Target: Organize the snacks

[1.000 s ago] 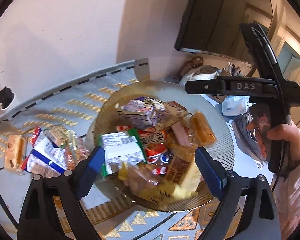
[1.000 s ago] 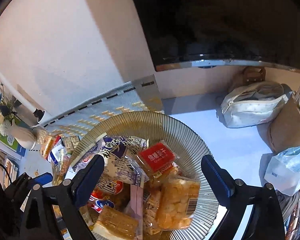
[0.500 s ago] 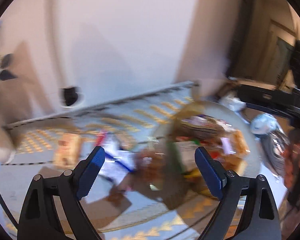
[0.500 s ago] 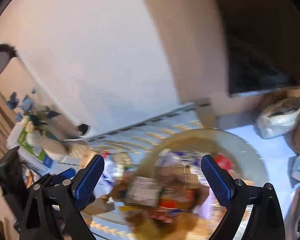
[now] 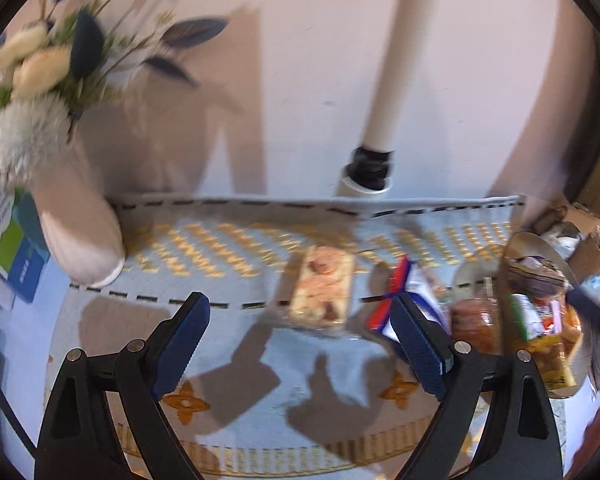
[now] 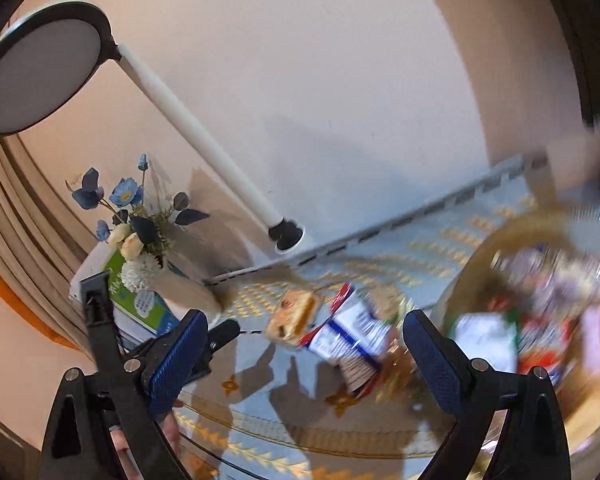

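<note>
Snacks lie in two places on the table, which wears a blue cloth with gold marks. Starting at the left edge, a white vase of blue and cream flowers stands by the wall, with a green and blue box just beside it. Next comes the foot of a white lamp, at the back edge of the cloth.

Near the middle of the cloth lies a clear pack of pale cake. Just to its right lies a white packet with blue and red stripes, with more small packs beside it, too blurry to name. At the right edge sits a ribbed gold plate piled high with snacks. One white pack with green on it rests near the plate's left rim.

The left gripper hangs over the cloth with its jaws wide apart and nothing between them. The right gripper is spread wide too, and it holds nothing. The cake pack sits right in front of the left one.

It looks like the step now is going for the loose snacks that are off the plate. The next move likely calls for the left gripper to go down over the cake pack, close gently so the cake is not squashed, and carry it to the plate. The pile there is tall, so a new pack could slide off.
</note>
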{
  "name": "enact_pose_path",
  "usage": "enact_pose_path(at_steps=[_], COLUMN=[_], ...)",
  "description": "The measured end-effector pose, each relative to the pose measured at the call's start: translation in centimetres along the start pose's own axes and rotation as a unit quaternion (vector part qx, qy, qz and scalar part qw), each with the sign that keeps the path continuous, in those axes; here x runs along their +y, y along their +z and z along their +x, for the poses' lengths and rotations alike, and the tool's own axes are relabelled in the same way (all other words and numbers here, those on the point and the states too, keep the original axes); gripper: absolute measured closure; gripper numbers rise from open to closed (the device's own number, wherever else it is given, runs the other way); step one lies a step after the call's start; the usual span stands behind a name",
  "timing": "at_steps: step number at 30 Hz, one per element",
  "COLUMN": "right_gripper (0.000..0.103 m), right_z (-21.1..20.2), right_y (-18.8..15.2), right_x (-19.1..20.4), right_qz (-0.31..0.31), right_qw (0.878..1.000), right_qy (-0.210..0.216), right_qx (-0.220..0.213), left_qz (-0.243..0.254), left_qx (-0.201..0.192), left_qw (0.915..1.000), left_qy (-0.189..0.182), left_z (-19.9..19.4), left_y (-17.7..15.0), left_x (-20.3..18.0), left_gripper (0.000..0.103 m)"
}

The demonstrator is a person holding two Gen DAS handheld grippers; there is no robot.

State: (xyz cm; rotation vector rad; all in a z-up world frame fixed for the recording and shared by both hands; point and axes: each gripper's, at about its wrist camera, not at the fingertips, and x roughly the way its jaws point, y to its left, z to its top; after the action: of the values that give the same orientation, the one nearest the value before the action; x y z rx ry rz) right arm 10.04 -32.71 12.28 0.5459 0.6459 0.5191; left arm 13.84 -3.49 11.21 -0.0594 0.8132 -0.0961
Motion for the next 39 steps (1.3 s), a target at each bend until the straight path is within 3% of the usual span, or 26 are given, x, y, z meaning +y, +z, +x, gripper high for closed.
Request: enact_pose_path(at_steps=[6, 14, 18, 25, 27, 28, 30, 32, 39], right_gripper=[0.005, 0.000, 0.000, 0.000, 0.000, 0.000, 0.000, 0.000, 0.000], right_z=[1.0, 0.5, 2.1, 4.6, 5.8, 6.6, 7.4, 7.9, 8.0], right_y=[-6.0, -9.8, -9.8, -8.6, -8.5, -8.4, -8.2, -8.0, -7.9], right_x=[-2.6, -3.3, -4.8, -5.7, -6.5, -7.4, -7.3, -7.0, -7.1], right_qz=[0.055, 0.071, 0.100, 0.096, 0.104, 0.128, 0.117, 0.108, 0.112], right_qw=[0.997, 0.991, 0.987, 0.980, 0.981, 0.981, 0.981, 0.983, 0.983], right_qy=[-0.028, -0.043, -0.075, -0.110, -0.104, -0.107, -0.129, -0.126, -0.122], right_qx=[-0.038, -0.102, -0.105, -0.133, -0.124, -0.099, -0.085, -0.075, -0.080], left_qz=[-0.013, -0.002, 0.010, 0.018, 0.017, 0.012, -0.017, -0.033, -0.011], left_qx=[0.018, 0.029, 0.021, 0.004, 0.008, 0.018, 0.031, 0.029, 0.007], left_qw=[0.9998, 0.9995, 0.9997, 0.9998, 0.9998, 0.9997, 0.9993, 0.9988, 0.9998], left_qy=[-0.002, -0.009, 0.001, 0.002, -0.001, -0.005, -0.015, -0.021, -0.016], left_z=[3.4, 7.3, 8.4, 10.1, 11.0, 11.5, 12.2, 12.4, 11.8], left_y=[-1.2, -2.4, -2.3, -2.4, -2.7, -2.6, -2.4, -2.3, -2.3], left_x=[1.1, -0.3, -1.0, -1.5, -1.4, -1.2, -0.3, 0.2, -1.1], left_gripper=[0.012, 0.012, 0.012, 0.012, 0.012, 0.010, 0.000, 0.000, 0.001])
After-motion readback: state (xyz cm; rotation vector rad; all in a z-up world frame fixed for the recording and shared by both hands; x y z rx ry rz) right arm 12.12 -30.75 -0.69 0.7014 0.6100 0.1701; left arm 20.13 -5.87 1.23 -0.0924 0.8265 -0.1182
